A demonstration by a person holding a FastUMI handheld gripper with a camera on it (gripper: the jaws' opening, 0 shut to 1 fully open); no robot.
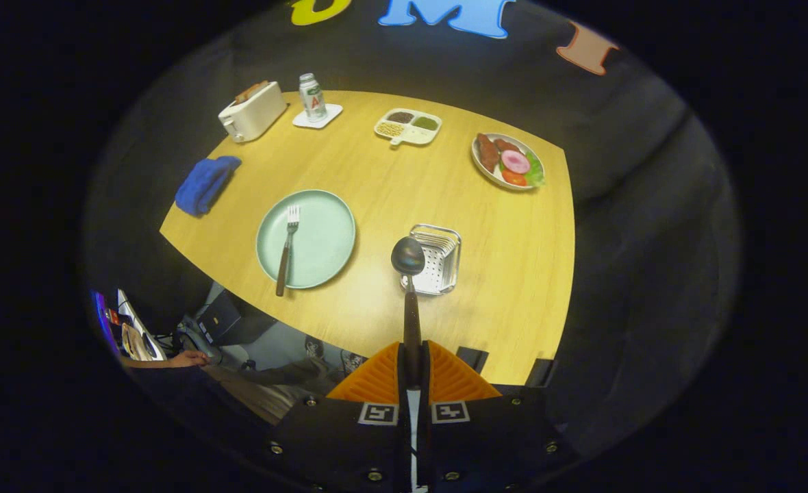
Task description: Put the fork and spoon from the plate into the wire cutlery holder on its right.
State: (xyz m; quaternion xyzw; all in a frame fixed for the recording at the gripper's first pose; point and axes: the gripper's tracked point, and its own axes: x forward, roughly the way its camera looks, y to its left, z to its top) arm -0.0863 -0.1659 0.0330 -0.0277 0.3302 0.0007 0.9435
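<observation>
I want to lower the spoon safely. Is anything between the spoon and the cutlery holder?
Nothing visible. The fingers are shut on the spoon, whose bowl hangs just before the holder. The fork lies apart on the plate.

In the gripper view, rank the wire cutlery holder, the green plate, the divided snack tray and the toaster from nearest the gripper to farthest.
The gripper is shut on the spoon.
1. Wire cutlery holder: just ahead of the fingers, behind the spoon's bowl.
2. Green plate: left of the holder, fork on it.
3. Divided snack tray: far beyond the holder.
4. Toaster: far left corner of the table.
</observation>
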